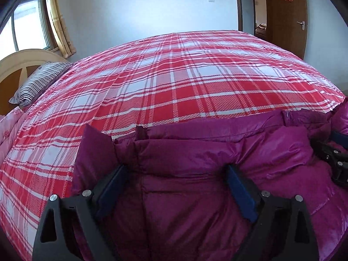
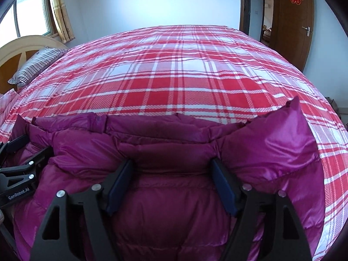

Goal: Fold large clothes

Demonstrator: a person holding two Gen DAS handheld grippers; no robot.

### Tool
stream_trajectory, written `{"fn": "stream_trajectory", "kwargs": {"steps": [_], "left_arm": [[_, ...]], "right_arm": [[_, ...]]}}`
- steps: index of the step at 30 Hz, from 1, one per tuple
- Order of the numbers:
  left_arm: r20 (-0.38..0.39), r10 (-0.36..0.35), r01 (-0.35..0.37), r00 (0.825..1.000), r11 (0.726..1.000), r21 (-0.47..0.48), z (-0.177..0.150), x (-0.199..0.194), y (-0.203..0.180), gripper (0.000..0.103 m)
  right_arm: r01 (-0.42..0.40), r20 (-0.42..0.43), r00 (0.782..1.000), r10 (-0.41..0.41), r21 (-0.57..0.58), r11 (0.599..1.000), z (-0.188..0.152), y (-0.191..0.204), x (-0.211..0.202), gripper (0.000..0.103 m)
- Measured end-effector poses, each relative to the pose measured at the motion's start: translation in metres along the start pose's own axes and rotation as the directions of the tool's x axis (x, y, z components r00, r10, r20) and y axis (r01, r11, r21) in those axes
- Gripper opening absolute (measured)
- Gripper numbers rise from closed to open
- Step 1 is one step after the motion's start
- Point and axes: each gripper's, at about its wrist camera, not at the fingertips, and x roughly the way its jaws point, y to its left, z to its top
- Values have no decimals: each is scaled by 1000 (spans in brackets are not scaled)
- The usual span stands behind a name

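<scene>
- My left gripper (image 1: 176, 174) has its fingers spread wide, one on each side of a bulge of the purple down jacket (image 1: 195, 156); they press into the padding but do not close on it.
- My right gripper (image 2: 171, 169) is the same: fingers wide apart, a thick fold of the jacket between them.
- The jacket lies bunched at the near edge of the bed, on the red plaid sheet (image 1: 174, 69).
- One puffy corner (image 2: 289, 126) stands up on the right side.
- A striped pillow (image 1: 41, 80) lies far left by the headboard (image 1: 24, 58).
- A wooden door (image 2: 291, 21) stands far right.
</scene>
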Motion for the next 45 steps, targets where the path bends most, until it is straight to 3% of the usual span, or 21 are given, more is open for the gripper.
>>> {"fn": "stream_trajectory", "kwargs": {"steps": [17, 21, 24, 27, 30, 35, 39, 41, 45], "left_arm": [[-9, 15, -15, 1000, 1000, 6, -2, 4, -1, 96], [-6, 19, -19, 1000, 1000, 5, -2, 4, 0, 96], [-5, 20, -20, 1000, 1000, 6, -2, 4, -1, 96], [-4, 22, -22, 1000, 1000, 6, -2, 4, -2, 96], [-4, 27, -27, 1000, 1000, 7, -2, 4, -2, 96], [2, 48, -48, 999, 999, -3, 0, -10, 0, 96], [50, -16, 19, 999, 997, -72, -4, -48, 11, 96], [85, -44, 48, 995, 998, -41, -9, -66, 5, 96], [24, 0, -1, 1000, 999, 53, -21, -51, -15, 96]], "right_arm": [[52, -18, 998, -53, -38, 998, 0, 6, 6, 80], [49, -3, 999, -49, -18, 999, 2, 4, -8, 76], [-21, 88, 996, 15, 65, 998, -2, 3, -45, 77], [-102, 102, 990, 97, 44, 994, -12, 22, -63, 77], [-87, 58, 994, 90, -51, 995, -29, 49, -52, 77], [-56, 29, 998, 58, -59, 997, -33, 53, -30, 80], [-38, 16, 999, 40, -78, 996, -35, 56, -24, 81], [-42, 18, 999, 43, -76, 996, -36, 56, -24, 81], [-34, 20, 999, 36, -80, 996, -38, 56, -26, 81]]}}
